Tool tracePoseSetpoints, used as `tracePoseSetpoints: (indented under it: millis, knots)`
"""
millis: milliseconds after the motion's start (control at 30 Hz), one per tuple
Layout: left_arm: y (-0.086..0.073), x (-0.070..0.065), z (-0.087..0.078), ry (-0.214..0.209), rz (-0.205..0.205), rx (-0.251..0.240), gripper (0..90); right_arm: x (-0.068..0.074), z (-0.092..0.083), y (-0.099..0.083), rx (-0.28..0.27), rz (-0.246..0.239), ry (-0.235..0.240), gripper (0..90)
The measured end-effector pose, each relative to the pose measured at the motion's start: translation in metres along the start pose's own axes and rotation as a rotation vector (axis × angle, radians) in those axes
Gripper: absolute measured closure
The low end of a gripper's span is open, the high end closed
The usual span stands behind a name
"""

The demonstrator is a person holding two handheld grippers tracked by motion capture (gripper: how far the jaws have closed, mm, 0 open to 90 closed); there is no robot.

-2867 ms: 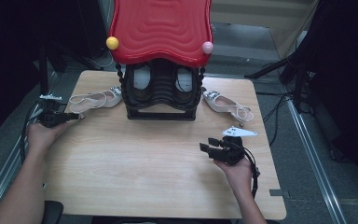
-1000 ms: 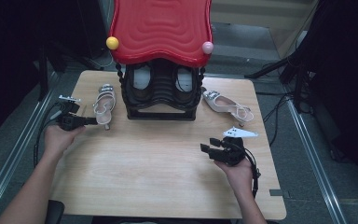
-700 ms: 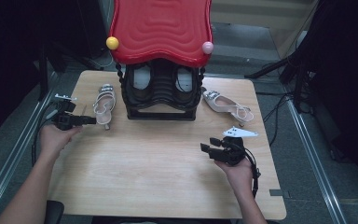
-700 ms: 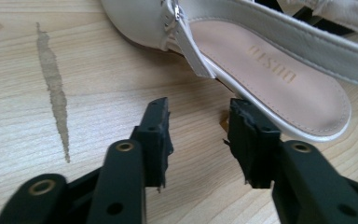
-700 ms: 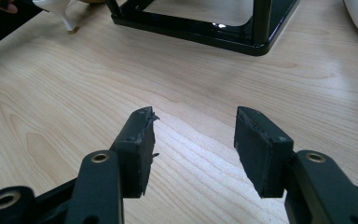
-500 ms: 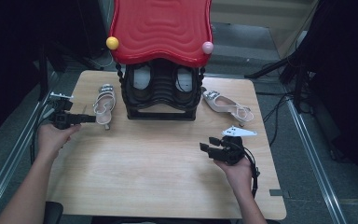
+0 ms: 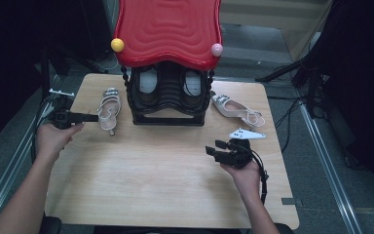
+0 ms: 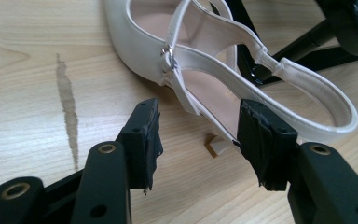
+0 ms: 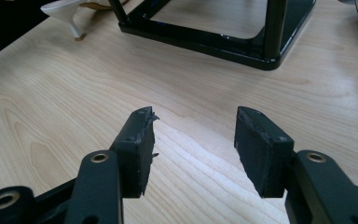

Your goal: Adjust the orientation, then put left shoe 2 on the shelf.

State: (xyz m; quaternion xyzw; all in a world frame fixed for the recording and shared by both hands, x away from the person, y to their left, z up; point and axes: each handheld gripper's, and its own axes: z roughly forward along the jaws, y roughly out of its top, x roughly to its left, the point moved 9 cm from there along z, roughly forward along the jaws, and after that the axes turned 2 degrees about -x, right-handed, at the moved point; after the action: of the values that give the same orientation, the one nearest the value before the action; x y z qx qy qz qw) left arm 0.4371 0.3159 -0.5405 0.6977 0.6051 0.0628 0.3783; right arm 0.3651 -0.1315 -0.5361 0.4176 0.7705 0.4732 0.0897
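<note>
A white heeled sandal [image 7: 108,108] [image 8: 191,70] stands on the wooden table just left of the black shoe rack [image 7: 168,119]. My left gripper [image 7: 93,117] [image 8: 198,135] sits at the sandal's heel. Its jaws have just been opening and now stand open, with the heel tip and back strap between them and the pads off both. A second white sandal [image 7: 236,109] lies right of the rack. My right gripper [image 7: 214,147] [image 9: 193,130] hovers open over bare table at the front right, holding nothing.
The rack carries a wavy red top [image 7: 168,29] with a yellow ball [image 7: 117,45] and a pink ball [image 7: 216,49], and holds two dark shoes [image 7: 148,80]. Its base bar [image 9: 223,44] lies ahead of the right gripper. Bare wood [image 7: 151,175] spreads in front.
The left gripper brought the left sandal from the table's back-left edge to beside the rack, then opened and drew back a little from it. The right gripper has stayed put.
</note>
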Motion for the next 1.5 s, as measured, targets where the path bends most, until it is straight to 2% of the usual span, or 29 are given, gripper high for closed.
tracePoseSetpoints:
  millis: [200, 400, 433, 533, 600, 633, 733, 800, 1000, 1033, 1067, 1233, 1267, 1300, 1500]
  knots:
    - [0.011, 0.001, -0.003, 0.031, 0.012, 0.021, 48.4, 0.002, 0.002, 0.001, 0.011, -0.014, 0.003, 48.7]
    - [0.030, -0.004, -0.002, 0.034, 0.023, 0.032, 48.1, 0.001, 0.002, 0.000, 0.016, -0.014, -0.002, 48.6]
    - [0.033, -0.005, -0.002, 0.039, 0.022, 0.024, 48.1, 0.001, 0.002, 0.000, 0.016, -0.011, -0.003, 48.6]
    - [0.039, -0.007, 0.001, 0.047, 0.033, 0.048, 48.3, 0.000, 0.001, 0.000, 0.013, -0.010, -0.005, 48.6]
    - [0.043, -0.008, 0.006, 0.059, 0.024, 0.046, 48.3, 0.000, 0.001, -0.001, 0.015, -0.010, -0.007, 48.6]
    - [0.044, -0.008, 0.008, 0.067, 0.037, 0.062, 48.3, 0.000, 0.001, -0.001, 0.014, -0.009, -0.008, 48.6]
    - [0.045, -0.004, 0.013, 0.092, 0.038, 0.087, 48.2, 0.000, 0.001, -0.001, 0.016, -0.012, -0.011, 48.5]
    - [0.046, -0.001, 0.018, 0.116, 0.018, 0.105, 48.3, 0.000, 0.001, -0.001, 0.017, -0.010, -0.011, 48.5]
    - [0.043, 0.003, 0.033, 0.147, 0.003, 0.140, 48.2, -0.002, 0.000, -0.003, 0.020, -0.013, -0.021, 48.4]
    - [0.042, 0.005, 0.034, 0.144, 0.011, 0.153, 48.2, -0.002, 0.000, -0.003, 0.019, -0.013, -0.022, 48.4]
    - [0.041, 0.005, 0.038, 0.144, -0.005, 0.154, 48.1, -0.002, -0.001, -0.003, 0.019, -0.012, -0.023, 48.4]
    - [0.039, 0.007, 0.050, 0.159, -0.025, 0.183, 47.1, -0.003, -0.001, -0.004, 0.020, -0.006, -0.029, 48.4]
    - [0.038, 0.008, 0.051, 0.160, -0.019, 0.189, 47.2, -0.003, -0.002, -0.004, 0.019, -0.006, -0.030, 48.4]
    - [0.037, 0.009, 0.052, 0.148, -0.026, 0.206, 48.1, -0.003, -0.002, -0.005, 0.020, -0.004, -0.030, 48.3]
    - [0.037, 0.012, 0.057, 0.149, -0.054, 0.199, 55.9, -0.005, -0.003, -0.006, 0.021, -0.004, -0.037, 48.2]
